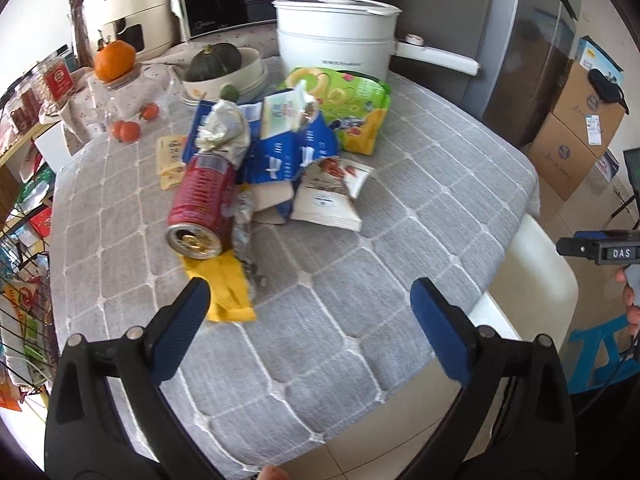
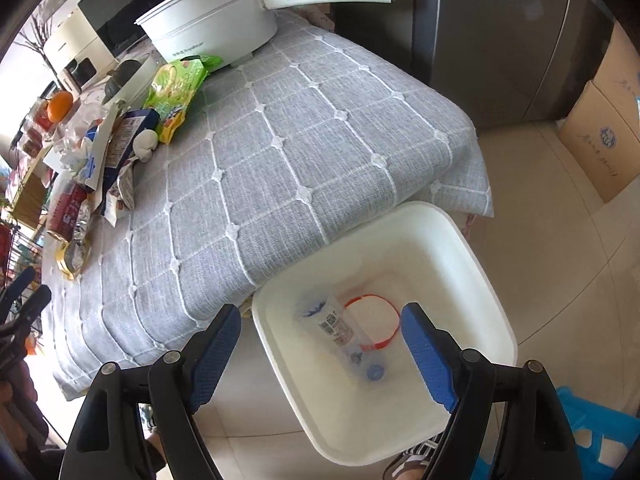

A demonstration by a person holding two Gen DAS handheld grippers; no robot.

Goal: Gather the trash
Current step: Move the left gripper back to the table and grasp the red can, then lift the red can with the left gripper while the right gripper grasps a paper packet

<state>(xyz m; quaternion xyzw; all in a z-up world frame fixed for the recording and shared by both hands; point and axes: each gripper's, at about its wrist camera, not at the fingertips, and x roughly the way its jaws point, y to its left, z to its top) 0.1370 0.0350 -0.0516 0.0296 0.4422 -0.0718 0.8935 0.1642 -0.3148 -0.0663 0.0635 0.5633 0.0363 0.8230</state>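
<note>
White bin w/ clear bottle & orange ring inside.

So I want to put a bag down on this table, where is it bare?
The grey tablecloth is bare from the white bin at its edge up to the white pot. The side with the trash pile, red can, green snack bag and crumpled wrappers, is crowded.

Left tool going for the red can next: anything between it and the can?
Nearly clear. The open left tool hovers over bare tablecloth short of the red can. Only the yellow wrapper, lying under the can's near end beside the tool's left finger, intervenes.
</note>
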